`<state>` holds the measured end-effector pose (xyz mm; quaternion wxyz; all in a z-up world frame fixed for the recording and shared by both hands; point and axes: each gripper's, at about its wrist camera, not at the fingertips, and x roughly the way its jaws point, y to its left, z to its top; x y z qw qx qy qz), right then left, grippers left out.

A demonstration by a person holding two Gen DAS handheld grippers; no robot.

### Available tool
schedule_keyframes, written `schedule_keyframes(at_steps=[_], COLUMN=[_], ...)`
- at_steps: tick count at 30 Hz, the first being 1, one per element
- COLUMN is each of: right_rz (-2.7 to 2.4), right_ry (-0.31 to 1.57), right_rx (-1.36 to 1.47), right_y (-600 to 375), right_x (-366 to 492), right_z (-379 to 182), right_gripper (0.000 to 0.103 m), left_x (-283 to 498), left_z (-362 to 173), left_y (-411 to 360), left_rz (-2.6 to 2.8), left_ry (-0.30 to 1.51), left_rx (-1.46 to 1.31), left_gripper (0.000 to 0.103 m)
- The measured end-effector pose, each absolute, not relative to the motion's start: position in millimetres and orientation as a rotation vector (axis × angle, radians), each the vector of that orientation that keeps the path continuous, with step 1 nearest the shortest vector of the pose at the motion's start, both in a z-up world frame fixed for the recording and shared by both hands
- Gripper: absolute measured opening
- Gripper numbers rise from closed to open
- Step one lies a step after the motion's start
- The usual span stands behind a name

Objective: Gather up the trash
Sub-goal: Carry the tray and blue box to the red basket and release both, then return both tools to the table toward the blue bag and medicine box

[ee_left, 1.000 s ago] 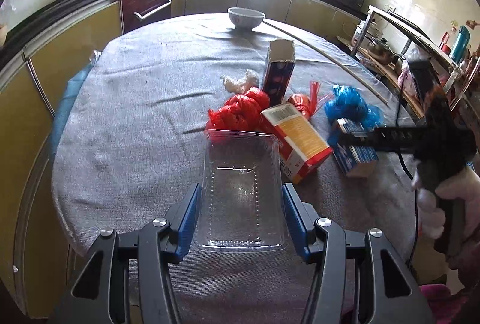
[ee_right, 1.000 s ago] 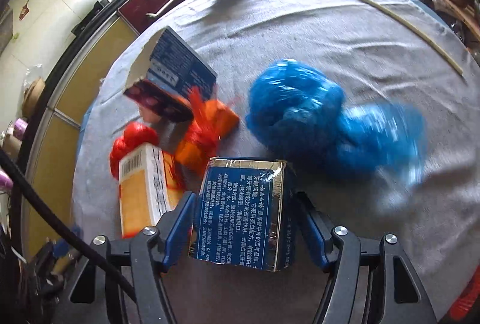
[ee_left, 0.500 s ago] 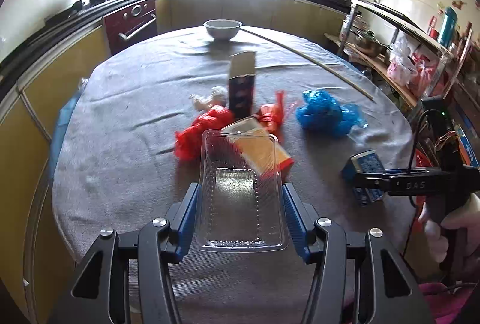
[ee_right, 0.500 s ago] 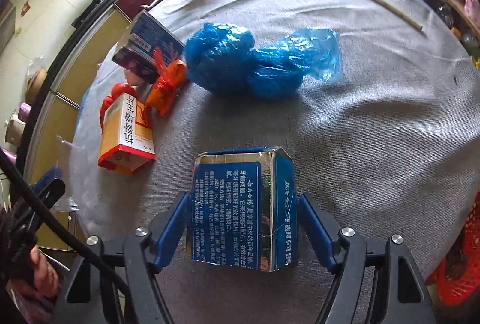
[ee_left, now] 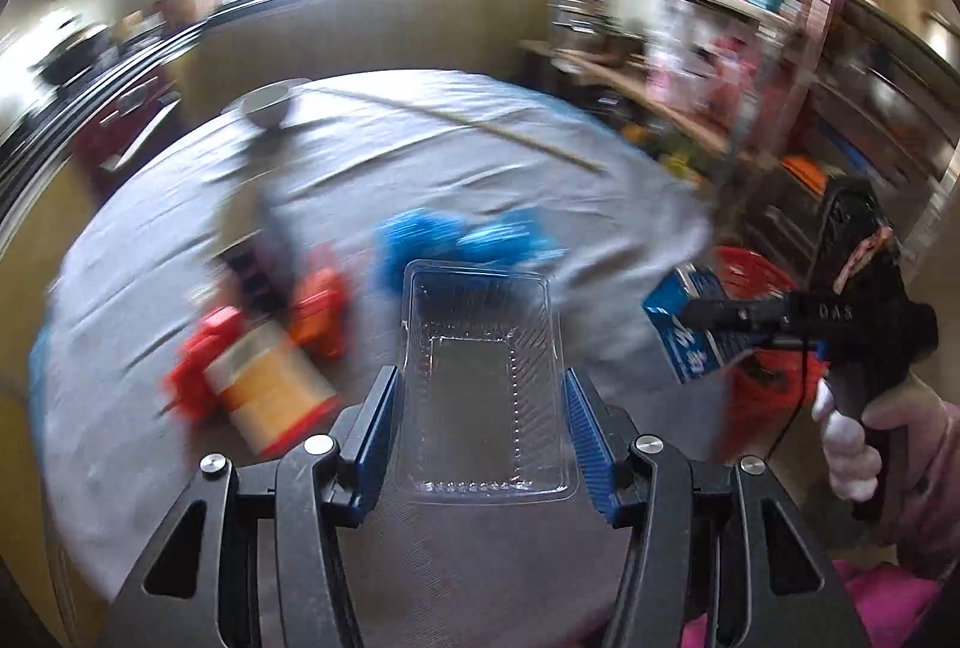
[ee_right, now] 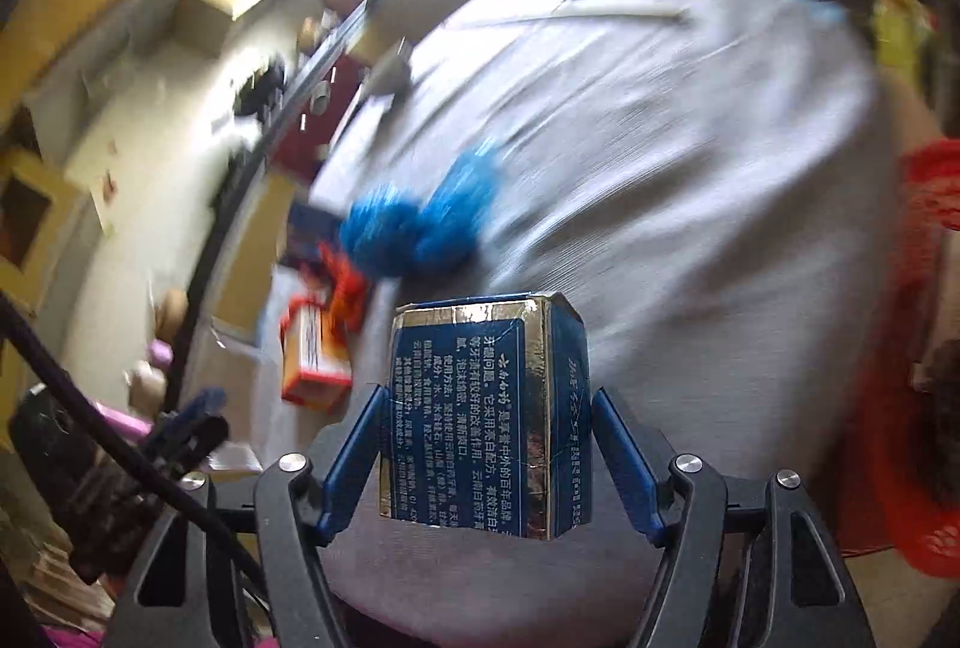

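1. Left gripper (ee_left: 480,432) is clenched on a clear tray (ee_left: 485,378); both blue pads press its long sides. The tray is held above the grey table (ee_left: 420,150).
2. Right gripper (ee_right: 486,462): jaws closing, with a blue box (ee_right: 480,414) upright between them. Both pads appear to touch its sides, so it is gripped. In the left view the box (ee_left: 690,324) hangs past the table's edge, above a red basket (ee_left: 762,324).
3. A gloved hand (ee_left: 870,438) holds the right gripper's handle.
4. Left on the table, all blurred: a blue bag (ee_left: 456,246) just beyond the tray, an orange carton (ee_left: 270,396) lying flat, red netting (ee_left: 198,354) touching it, and a dark carton (ee_left: 264,252) upright behind.
5. A white bowl (ee_left: 267,102) sits near the far edge, with a thin stick (ee_left: 468,126) lying across the cloth beside it.
6. The red basket (ee_right: 924,348) shows at the right view's right edge, off the table.
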<state>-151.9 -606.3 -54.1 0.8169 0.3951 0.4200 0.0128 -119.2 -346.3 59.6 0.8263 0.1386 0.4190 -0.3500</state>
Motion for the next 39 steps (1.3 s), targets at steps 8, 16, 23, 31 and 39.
schedule_keyframes(at_steps=[8, 16, 23, 31, 39], right_rz=[-0.230, -0.387, -0.420, -0.393, -0.232], right_ry=[0.672, 0.543, 0.524, 0.458, 0.339], right_rx=[1.043, 1.171, 1.277, 1.217, 0.985], right_y=[-710.1, -774.5, -794.7, -790.9, -742.2], right_x=[-265.3, -348.1, -371.5, -364.9, -316.7], right_z=[-52.8, -59.4, -70.4, -47.2, 21.9], right_gripper=[0.073, 0.077, 0.079, 0.079, 0.079], left_x=[-146.9, -170.2, -170.3, -159.5, -159.4], left_z=[61.5, 42.7, 27.7, 45.6, 49.7], left_y=[-492.1, -605.5, -622.6, -542.6, -425.8], left_rz=[-1.054, -1.273, -1.234, -1.111, -0.945], left_ry=[0.844, 0.921, 0.961, 0.884, 0.861], left_rx=[0.421, 0.479, 0.506, 0.491, 0.424], left_gripper=[0.056, 0.061, 0.069, 0.069, 0.070])
